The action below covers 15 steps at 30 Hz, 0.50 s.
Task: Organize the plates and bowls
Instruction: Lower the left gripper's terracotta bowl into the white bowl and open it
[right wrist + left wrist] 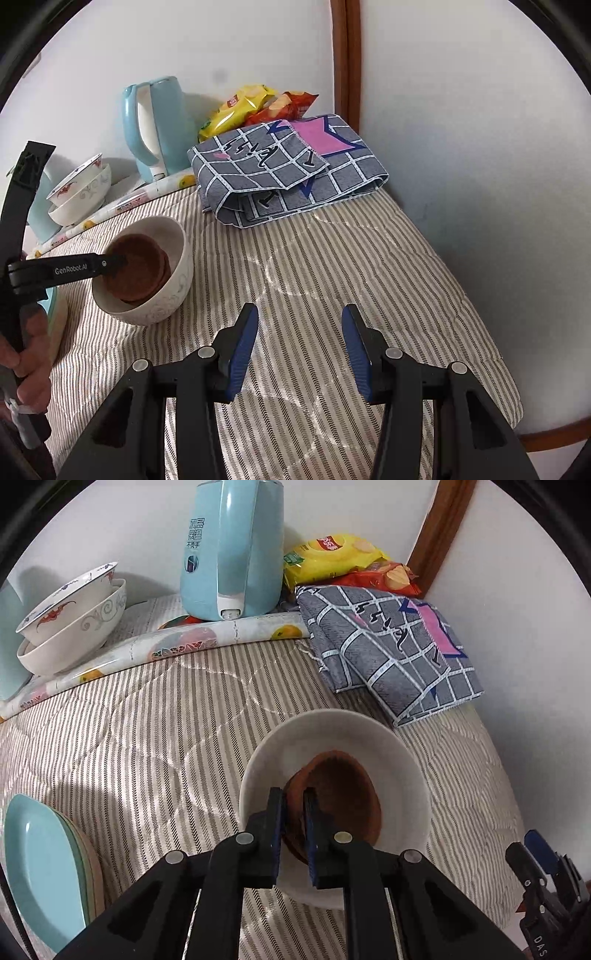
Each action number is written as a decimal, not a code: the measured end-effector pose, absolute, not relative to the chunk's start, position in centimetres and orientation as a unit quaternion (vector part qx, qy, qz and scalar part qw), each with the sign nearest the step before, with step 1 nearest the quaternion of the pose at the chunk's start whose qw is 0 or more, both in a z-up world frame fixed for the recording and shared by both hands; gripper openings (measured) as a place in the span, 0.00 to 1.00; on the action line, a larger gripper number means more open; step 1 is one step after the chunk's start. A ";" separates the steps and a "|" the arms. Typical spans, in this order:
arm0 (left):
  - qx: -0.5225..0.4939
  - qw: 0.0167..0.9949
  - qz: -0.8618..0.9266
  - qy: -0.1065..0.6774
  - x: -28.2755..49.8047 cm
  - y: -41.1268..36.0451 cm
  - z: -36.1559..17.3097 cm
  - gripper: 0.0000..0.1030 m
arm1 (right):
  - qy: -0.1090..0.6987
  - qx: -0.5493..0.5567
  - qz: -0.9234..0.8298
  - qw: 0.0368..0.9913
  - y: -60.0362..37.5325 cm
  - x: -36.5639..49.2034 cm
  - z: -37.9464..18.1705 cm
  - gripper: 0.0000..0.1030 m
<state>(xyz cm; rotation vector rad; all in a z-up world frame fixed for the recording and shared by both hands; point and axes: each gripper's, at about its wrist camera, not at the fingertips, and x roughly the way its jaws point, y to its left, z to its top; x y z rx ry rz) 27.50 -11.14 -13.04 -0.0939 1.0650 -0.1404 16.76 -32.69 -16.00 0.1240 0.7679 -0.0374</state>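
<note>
Brown bowl (340,801) sits nested inside the white bowl (399,760) on the striped bed (155,738). Left wrist view: the left hand-held gripper (294,834) is clenched on the brown bowl's near rim, apparently to seat it or lift it out. Right wrist view: the right hand-held gripper (299,350) hangs released and empty over bare bedding, well clear, probably waiting.

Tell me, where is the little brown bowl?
The brown bowl sits inside the white bowl on the striped cloth, left in the right wrist view, with the left gripper pinching its rim.
</note>
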 end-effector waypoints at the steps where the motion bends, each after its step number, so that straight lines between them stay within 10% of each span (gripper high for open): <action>1: -0.044 0.859 -0.068 0.506 27.4 -11.1 -13.0 0.11 | 0.375 0.060 -0.017 0.925 -32.6 16.7 -16.0 0.45; 7: -0.035 0.865 -0.071 0.496 26.9 -11.4 -12.3 0.14 | 0.374 0.055 -0.012 0.926 -32.0 16.3 -15.7 0.45; 15: -0.019 0.883 -0.068 0.465 25.2 -11.2 -9.8 0.42 | 0.369 0.042 -0.011 0.928 -31.1 15.7 -15.0 0.54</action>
